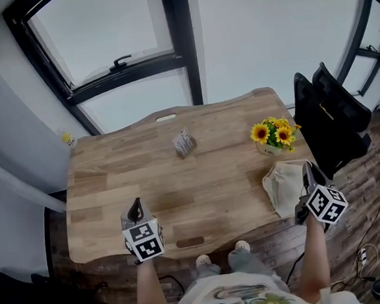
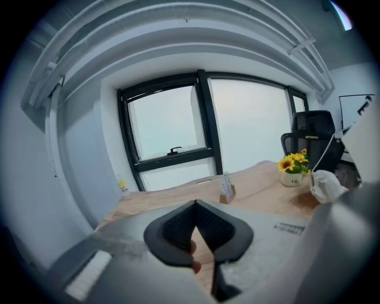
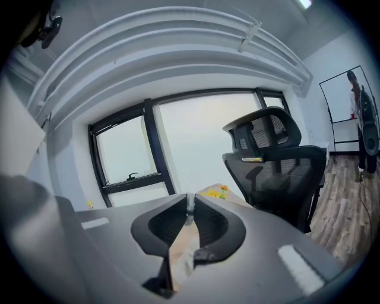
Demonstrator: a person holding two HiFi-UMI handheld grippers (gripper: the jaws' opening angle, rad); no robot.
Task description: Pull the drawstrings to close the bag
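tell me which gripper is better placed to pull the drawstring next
Right: the right gripper sits at the bag, pinching a pale drawstring. The left gripper is shut, empty, far from it.

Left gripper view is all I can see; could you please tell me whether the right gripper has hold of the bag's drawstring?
Observer: Yes, the right gripper is closed on a thin pale drawstring.
Operator: Thank you; where is that gripper relative to the bag?
Observer: In the head view it is at the bag's right edge, near the table's front right corner.
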